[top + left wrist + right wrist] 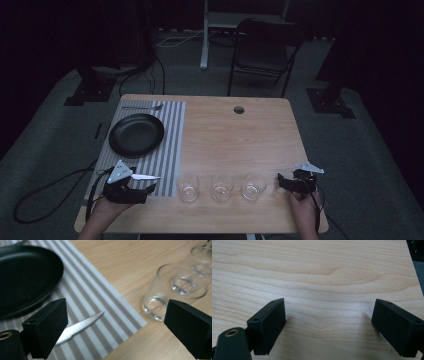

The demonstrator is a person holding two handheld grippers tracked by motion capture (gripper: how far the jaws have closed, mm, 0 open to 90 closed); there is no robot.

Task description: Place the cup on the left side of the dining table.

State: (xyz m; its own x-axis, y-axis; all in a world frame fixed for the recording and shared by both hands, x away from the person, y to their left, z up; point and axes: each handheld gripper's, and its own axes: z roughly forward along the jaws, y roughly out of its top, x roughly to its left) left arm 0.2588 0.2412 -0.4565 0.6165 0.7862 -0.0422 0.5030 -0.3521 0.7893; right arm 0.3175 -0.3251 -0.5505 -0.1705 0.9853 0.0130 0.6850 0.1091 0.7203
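Both wide open, empty: left claw [115, 326], right claw [329, 323], over wooden table [235, 137], dark room.

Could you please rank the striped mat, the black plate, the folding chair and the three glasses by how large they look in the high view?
1. Striped mat
2. Folding chair, though it stands farther off, so its rank against the mat is unsure
3. Black plate
4. The three glasses, which look alike

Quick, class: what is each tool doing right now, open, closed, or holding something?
Left tool: open, jaws wide apart; a knife lies on the striped mat beside one jaw, not gripped.
Right tool: open, holding nothing, above bare table.
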